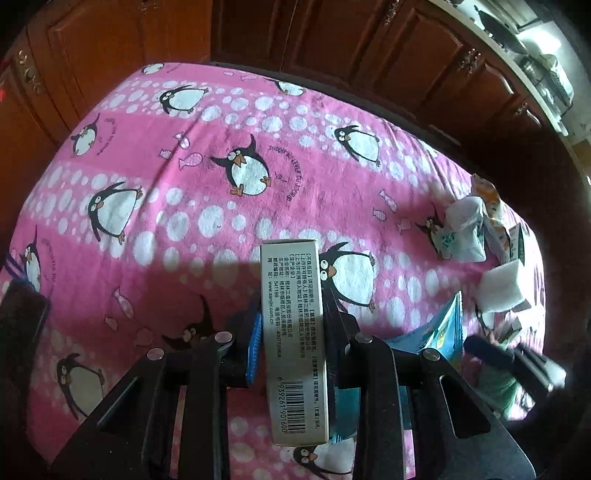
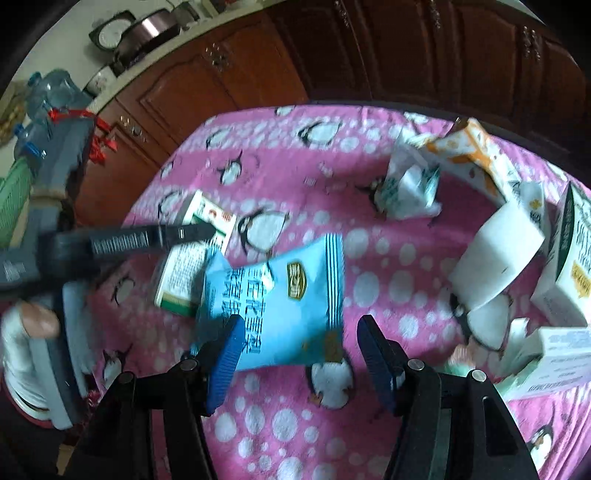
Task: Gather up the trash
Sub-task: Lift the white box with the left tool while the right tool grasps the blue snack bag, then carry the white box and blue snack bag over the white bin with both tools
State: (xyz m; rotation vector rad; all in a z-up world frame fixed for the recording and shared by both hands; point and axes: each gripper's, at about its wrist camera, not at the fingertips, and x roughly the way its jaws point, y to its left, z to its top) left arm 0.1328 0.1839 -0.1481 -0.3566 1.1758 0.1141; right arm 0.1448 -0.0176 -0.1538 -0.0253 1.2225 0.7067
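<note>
Cardboard box (image 1: 293, 332), slim, grey-white, barcode and small print along its side: we pinch it in our left gripper (image 1: 291, 328) above the pink penguin cloth (image 1: 207, 155). Our right gripper (image 2: 301, 354) stands spread around a light-blue snack bag (image 2: 280, 306).

Home kitchen: wood cabinets (image 2: 207, 85), wok (image 1: 498, 33) on counter.

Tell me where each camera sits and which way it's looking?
Left wrist: sits on the left gripper, looking steeply down at the pink penguin cloth; its fingers clamp a small box.
Right wrist: sits on the right gripper, jaws open over a blue packet; a hand shows.
Both see: box, packet, cloth.
</note>
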